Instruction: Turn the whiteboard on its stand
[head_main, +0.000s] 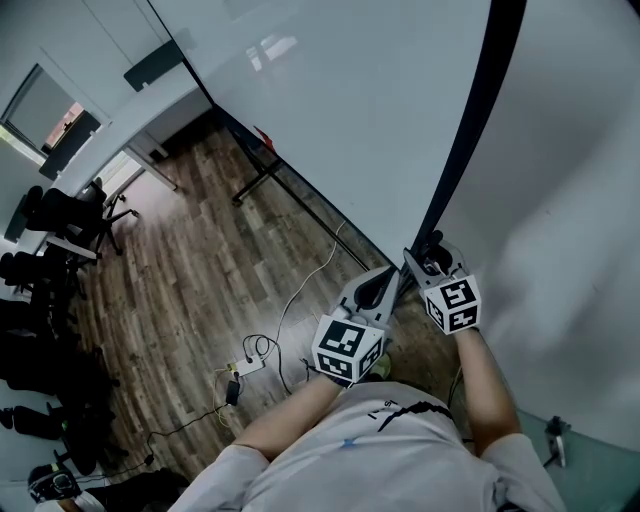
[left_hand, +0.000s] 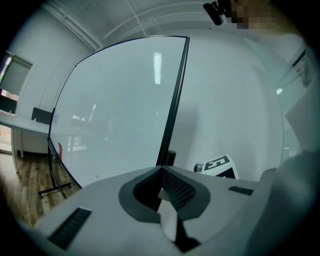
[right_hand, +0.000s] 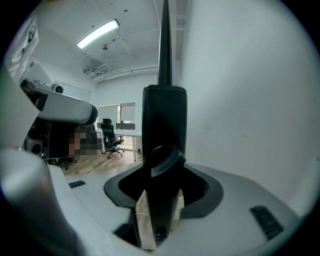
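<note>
Wood floor (head_main: 190, 270) filled the office, with a loose cable (head_main: 297, 296) at 9 o'clock of my grippers. The whiteboard (head_main: 340, 110) stood upright at 12 o'clock, its face spreading toward 10 o'clock. Its long dark side edge (head_main: 470, 130) rose toward 1 o'clock. My right gripper (head_main: 432, 262) held that edge, jaws wide. My left gripper (head_main: 378, 290), jaws together and empty, sat just beside it. I judged a swing could slip that single hold, or drag the stand's foot (head_main: 255, 185) into the cable.
</note>
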